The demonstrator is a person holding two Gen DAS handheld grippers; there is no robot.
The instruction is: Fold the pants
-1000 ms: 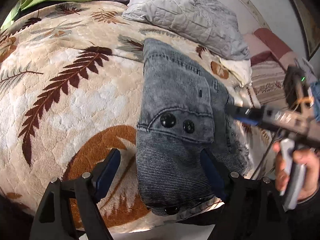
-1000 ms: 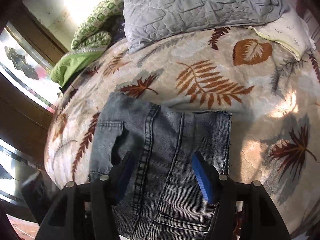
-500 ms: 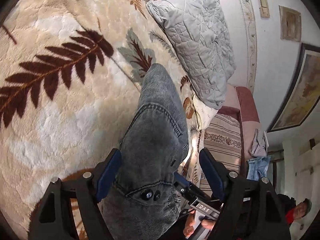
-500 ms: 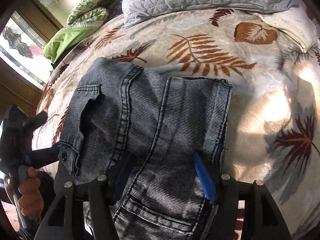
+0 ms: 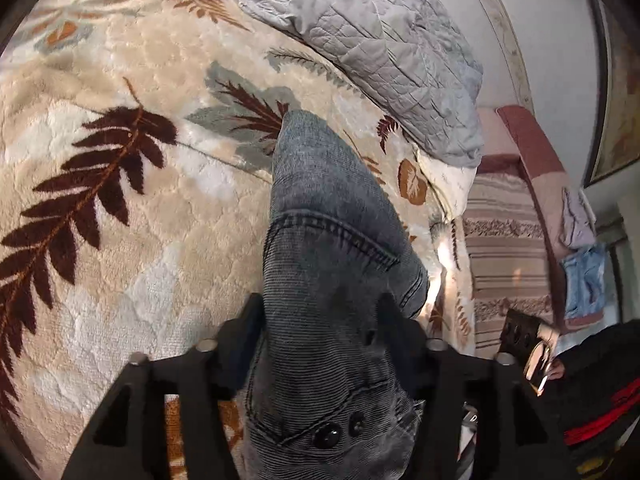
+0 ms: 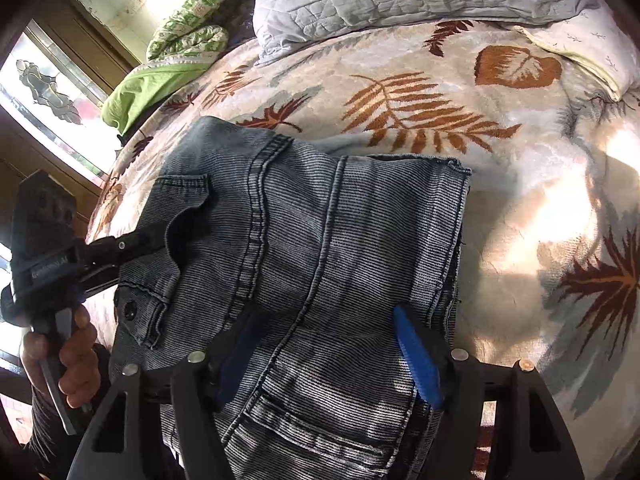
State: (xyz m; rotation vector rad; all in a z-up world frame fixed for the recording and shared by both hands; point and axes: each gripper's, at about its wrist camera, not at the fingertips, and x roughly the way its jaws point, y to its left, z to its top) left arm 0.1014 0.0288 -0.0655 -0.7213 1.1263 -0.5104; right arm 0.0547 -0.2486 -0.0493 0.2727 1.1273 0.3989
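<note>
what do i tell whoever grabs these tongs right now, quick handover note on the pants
Left tongs: jaws wide, straddling the pocket side of the pants; whether they pinch is unclear.
Right tongs: jaws have just been opening, denim between them, not pinched.
Pants: layered stack on the leaf-print blanket, near its front edge.
Done: folded into layers.
Left: probably one last fold or smoothing, then back off.

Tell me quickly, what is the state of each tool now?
Left tool: jaws wide around a bunched edge of the pants; a grip cannot be told.
Right tool: open, jaws just opening, pants between them, not pressed.
</note>
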